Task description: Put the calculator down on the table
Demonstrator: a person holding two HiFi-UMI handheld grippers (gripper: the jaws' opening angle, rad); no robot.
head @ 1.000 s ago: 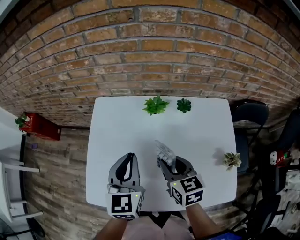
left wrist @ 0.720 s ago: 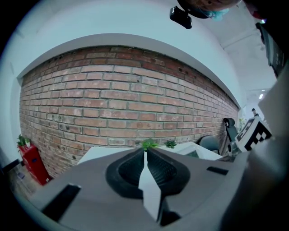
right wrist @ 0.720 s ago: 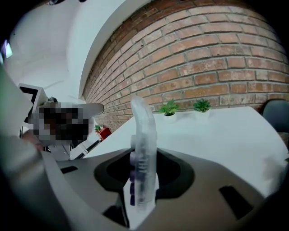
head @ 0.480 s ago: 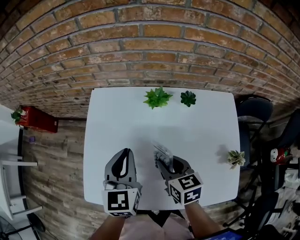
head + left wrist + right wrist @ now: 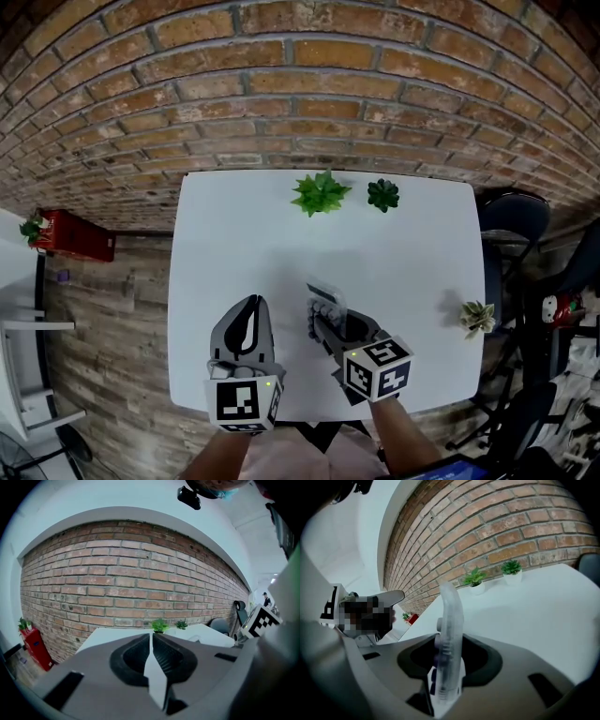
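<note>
At the near edge of the white table [image 5: 234, 234], the left gripper [image 5: 251, 304] hovers with its jaws pressed together on nothing. Just beside it, the right gripper [image 5: 330, 324] clamps the near end of the calculator [image 5: 325, 300]. The calculator, a thin slab of clear plastic with purple keys, stands on its long edge and juts forward past the jaws over the table's near half. Whether it touches the top cannot be told.

It looks light and rigid, with a smooth shell likely to slip in a shallow pinch and to scratch or crack if dropped. A hold across its 2 flat faces, close to the near end as here, seems sound.

Bare tabletop lies ahead and to both sides, leaving ample room to lay it flat. A pale plant [image 5: 478, 317] marks the right edge, and 2 green plants [image 5: 320, 192] line the far edge, all well apart from the calculator. Behind them rises a brick wall [image 5: 300, 94].
</note>
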